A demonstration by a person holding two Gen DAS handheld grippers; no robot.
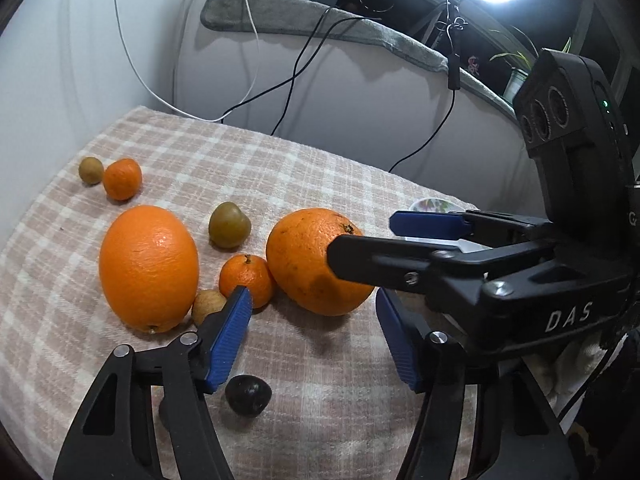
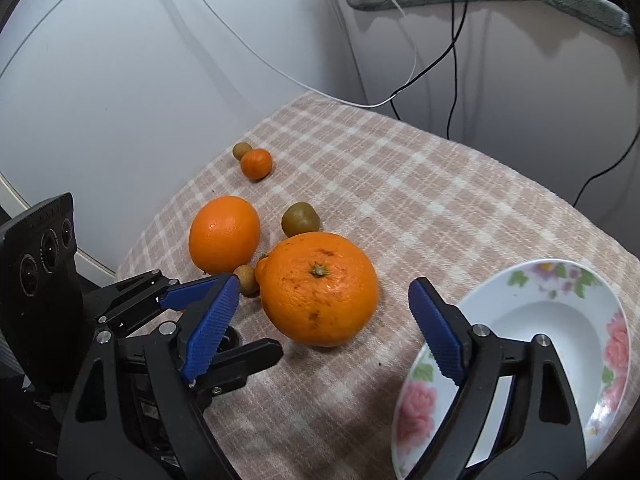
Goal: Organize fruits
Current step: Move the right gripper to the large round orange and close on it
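2 open grippers [image 1: 314, 338] [image 2: 324, 322]; oranges [image 2: 319, 288] on checked cloth [image 2: 420, 200]

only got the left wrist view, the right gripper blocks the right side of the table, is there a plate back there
observer: yes, a white plate with pink flowers on its rim sits on the checked cloth, to the right of the big orange.
operator: anything in it
observer: no, no fruit lies in the plate.
operator: is the right gripper on that orange or open
observer: the right gripper is open. In its own view the big orange shows in the gap between the blue pads, clear of both.
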